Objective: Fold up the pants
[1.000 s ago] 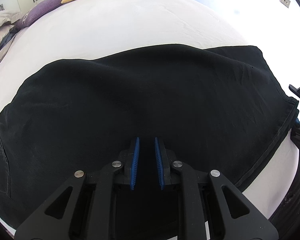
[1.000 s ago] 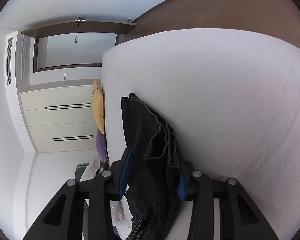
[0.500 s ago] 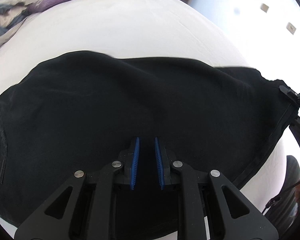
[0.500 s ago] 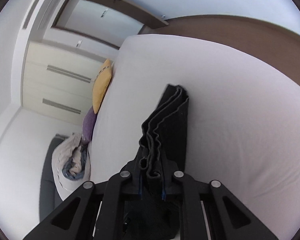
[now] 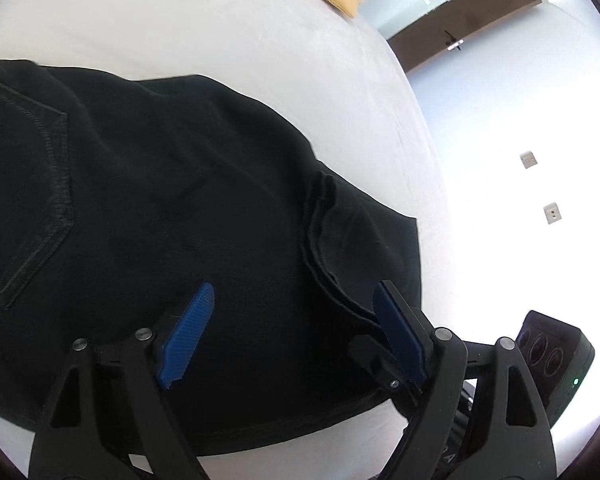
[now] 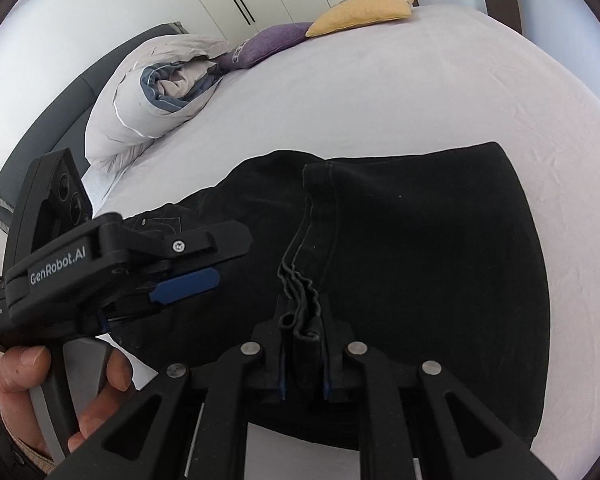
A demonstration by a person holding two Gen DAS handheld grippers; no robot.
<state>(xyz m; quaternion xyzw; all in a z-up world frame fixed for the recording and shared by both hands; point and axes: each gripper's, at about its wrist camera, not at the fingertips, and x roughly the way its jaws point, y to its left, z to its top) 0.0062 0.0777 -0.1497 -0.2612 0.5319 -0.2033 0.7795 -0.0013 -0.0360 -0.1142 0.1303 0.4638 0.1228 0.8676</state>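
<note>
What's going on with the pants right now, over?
Left gripper opening, nothing between its pads. Right gripper clamped on the hem stack. Black pants folded over on the bed. Nothing in the way.

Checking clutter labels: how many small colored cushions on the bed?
2. A yellow cushion lies at the bed's far edge, and a purple cushion touches its left end. The bundled duvet could hide more.

Your black denim pants point(image 6: 412, 248) show faint tone-on-tone stitching around the back pocket point(image 5: 24, 200), spread on the plain white bed sheet point(image 6: 380, 92). Both your black plastic grippers, left gripper point(image 5: 290, 336) and right gripper point(image 6: 303, 384), carry ribbed blue pads point(image 5: 188, 336). Up by the headboard you've got a mustard-yellow cushion point(image 6: 364, 10), a purple cushion point(image 6: 268, 46), and a pale grey duvet point(image 6: 140, 96) lined in slate blue.
</note>
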